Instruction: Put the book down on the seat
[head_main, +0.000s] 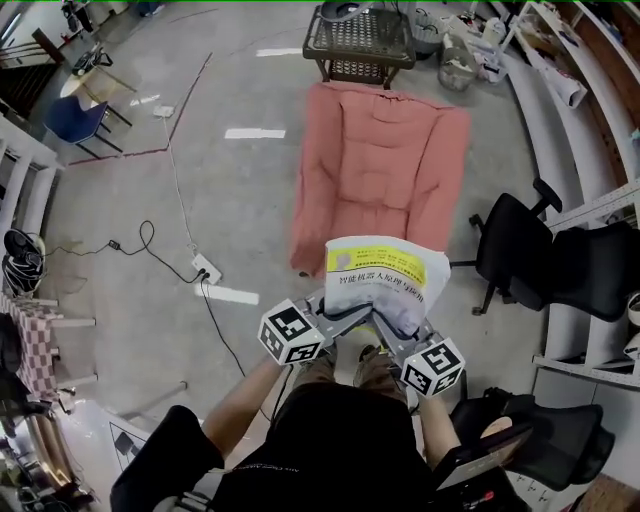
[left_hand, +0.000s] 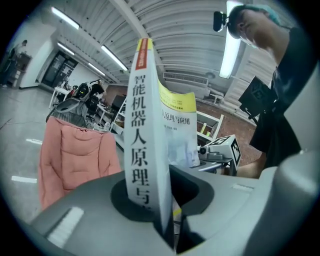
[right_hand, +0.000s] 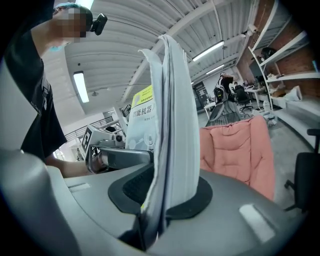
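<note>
A white book with a yellow band (head_main: 385, 280) hangs in front of me, above the near edge of the pink padded seat (head_main: 385, 170), which lies on the floor. My left gripper (head_main: 345, 318) is shut on the book's spine side (left_hand: 145, 125), and the jaws (left_hand: 160, 215) press on both covers. My right gripper (head_main: 400, 340) is shut on the page-edge side (right_hand: 175, 125), its jaws (right_hand: 160, 210) pinching the lower corner. The seat (left_hand: 75, 155) shows beyond the book in the left gripper view, and the seat (right_hand: 240, 150) also appears in the right gripper view.
Black office chairs (head_main: 530, 250) stand just right of the seat. A wicker table (head_main: 360, 45) is behind it. A power strip with cables (head_main: 205, 268) lies on the floor to the left. Shelving (head_main: 590, 90) runs along the right wall.
</note>
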